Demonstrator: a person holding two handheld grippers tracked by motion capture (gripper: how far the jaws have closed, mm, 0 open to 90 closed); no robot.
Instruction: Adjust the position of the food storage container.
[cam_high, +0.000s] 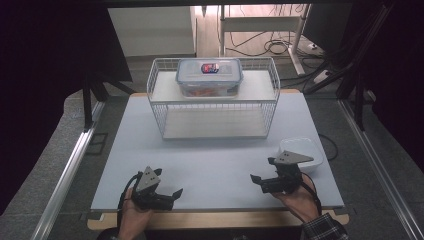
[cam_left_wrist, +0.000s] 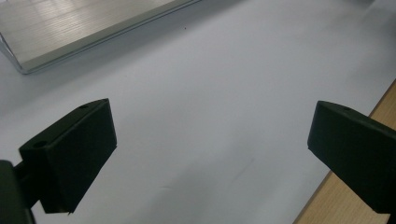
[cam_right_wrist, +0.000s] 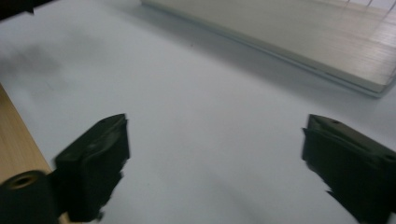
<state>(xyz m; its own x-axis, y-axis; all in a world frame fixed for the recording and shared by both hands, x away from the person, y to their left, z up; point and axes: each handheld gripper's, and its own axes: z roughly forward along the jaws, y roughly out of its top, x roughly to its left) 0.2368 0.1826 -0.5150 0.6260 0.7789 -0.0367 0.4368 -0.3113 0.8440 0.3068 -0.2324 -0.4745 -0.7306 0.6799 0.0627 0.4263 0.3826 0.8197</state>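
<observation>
With both the left gripper (cam_high: 172, 192) and the right gripper (cam_high: 256, 178) spread apart and empty near the mat's (cam_high: 210, 165) front edge, a hasty reach toward the lidded container (cam_high: 209, 76) could snag the wire rack (cam_high: 215, 107) carrying it.

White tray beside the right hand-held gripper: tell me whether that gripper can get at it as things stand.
Probably yes. The white tray sits on the table just beyond the right hand-held gripper, with nothing between them. Its jaws stand open and empty but point toward the table's middle, so the hand must turn first.
</observation>
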